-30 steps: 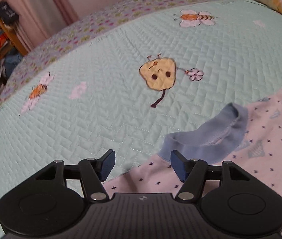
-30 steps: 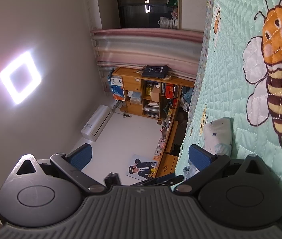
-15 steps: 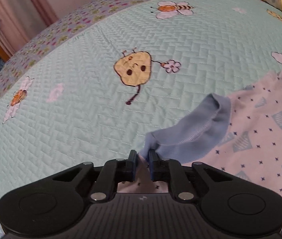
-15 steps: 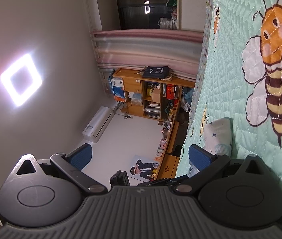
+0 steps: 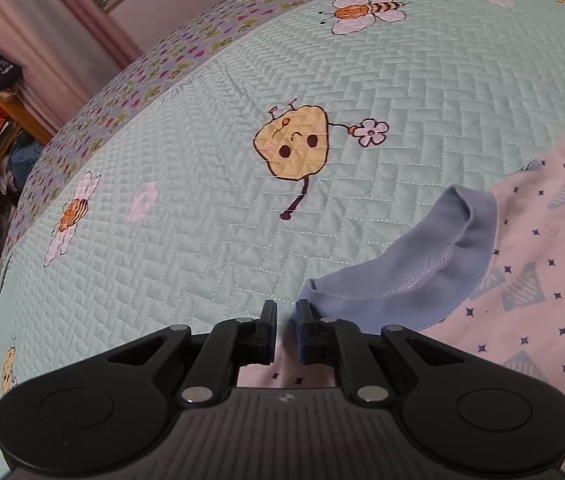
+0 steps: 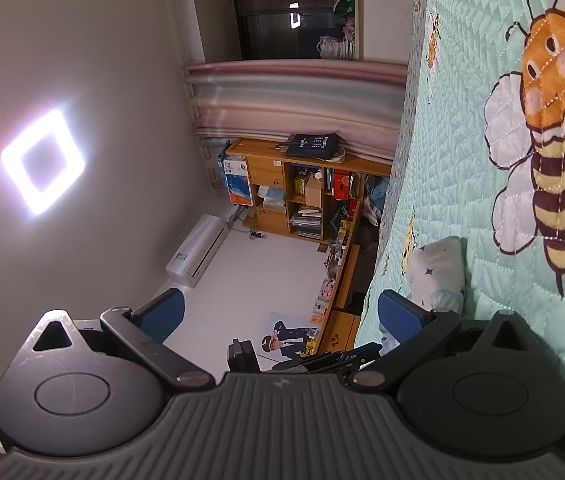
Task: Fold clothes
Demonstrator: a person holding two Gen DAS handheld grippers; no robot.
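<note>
Garment (image 5: 542, 264) hem pinched by left tool (image 5: 285, 320).

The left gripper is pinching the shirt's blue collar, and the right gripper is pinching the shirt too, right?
Not quite. The right gripper is wide open and holds nothing; the right wrist view shows its fingers spread, with only the room between them. The left gripper is indeed shut on the shirt by its blue collar, as the left wrist view shows.

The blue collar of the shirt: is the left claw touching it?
Touching. In the left wrist view, the left claw is nearly closed, and the blue collar meets its right finger. White fabric shows in the gap.
</note>
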